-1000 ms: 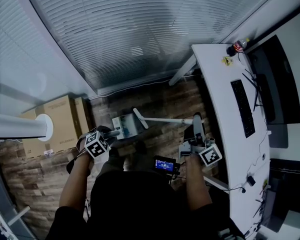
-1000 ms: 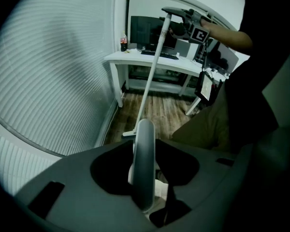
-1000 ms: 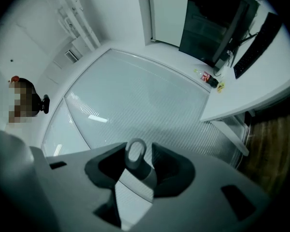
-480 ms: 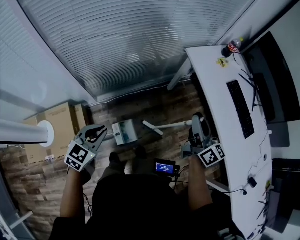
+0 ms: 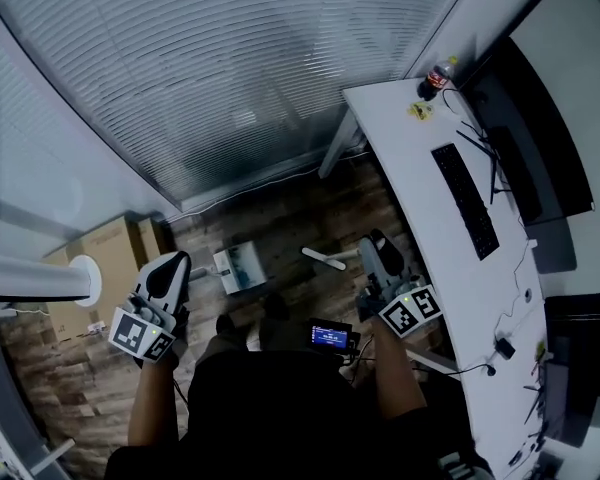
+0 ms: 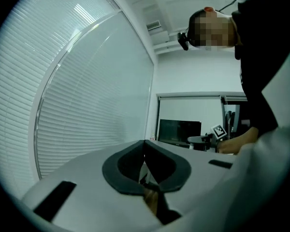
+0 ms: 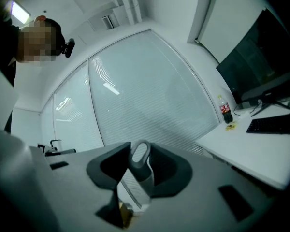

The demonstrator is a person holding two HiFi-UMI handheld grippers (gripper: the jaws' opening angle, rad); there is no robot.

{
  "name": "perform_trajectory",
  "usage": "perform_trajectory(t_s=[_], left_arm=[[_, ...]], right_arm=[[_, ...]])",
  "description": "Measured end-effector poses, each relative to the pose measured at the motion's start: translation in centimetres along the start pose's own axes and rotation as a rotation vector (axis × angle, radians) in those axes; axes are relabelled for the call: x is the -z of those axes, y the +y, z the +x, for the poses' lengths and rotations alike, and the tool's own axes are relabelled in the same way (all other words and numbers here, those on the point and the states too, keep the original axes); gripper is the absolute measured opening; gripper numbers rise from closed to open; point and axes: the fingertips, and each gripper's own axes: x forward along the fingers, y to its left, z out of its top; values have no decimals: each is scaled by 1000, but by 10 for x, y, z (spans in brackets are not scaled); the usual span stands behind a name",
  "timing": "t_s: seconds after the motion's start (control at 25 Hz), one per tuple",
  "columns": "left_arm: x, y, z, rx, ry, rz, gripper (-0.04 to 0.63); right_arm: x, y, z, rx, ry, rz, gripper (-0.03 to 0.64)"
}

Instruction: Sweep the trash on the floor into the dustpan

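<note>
The white dustpan [image 5: 238, 266] stands on the wooden floor in the head view. My left gripper [image 5: 170, 264] hangs raised to its left, apart from it; its jaws have just been closing and now meet with nothing between them [image 6: 145, 150]. My right gripper [image 5: 376, 245] has closed its jaws on the grey looped end [image 7: 139, 164] of the broom handle, and the pads press on it. The white broom stick [image 5: 325, 259] runs from that gripper left towards the dustpan. I make out no trash on the dim floor.
A white desk [image 5: 420, 178] with a keyboard [image 5: 465, 199], a monitor and a bottle [image 5: 438, 73] runs along the right. Cardboard boxes [image 5: 105, 243] and a white pillar [image 5: 40, 278] stand at the left. Window blinds fill the far side.
My left gripper has come away from the dustpan, risen, turned level and shut. The right gripper has closed on the broom handle, and the broom's far end has drawn closer.
</note>
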Motion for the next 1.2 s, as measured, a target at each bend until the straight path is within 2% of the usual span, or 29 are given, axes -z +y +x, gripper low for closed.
perform_trajectory(t_s=[0.32, 0.52, 0.84, 1.2], left_arm=[[24, -46, -17, 90, 25, -1, -5], [25, -72, -55, 146, 25, 42, -5], [33, -88, -142, 127, 30, 40, -6], [62, -109, -200, 100, 65, 10, -6]], right_arm=[[7, 41, -45, 40, 11, -105, 123], [17, 82, -78, 79, 3, -139, 123], [51, 152, -127, 82, -1, -122, 126], [85, 210, -172, 42, -31, -18, 129]])
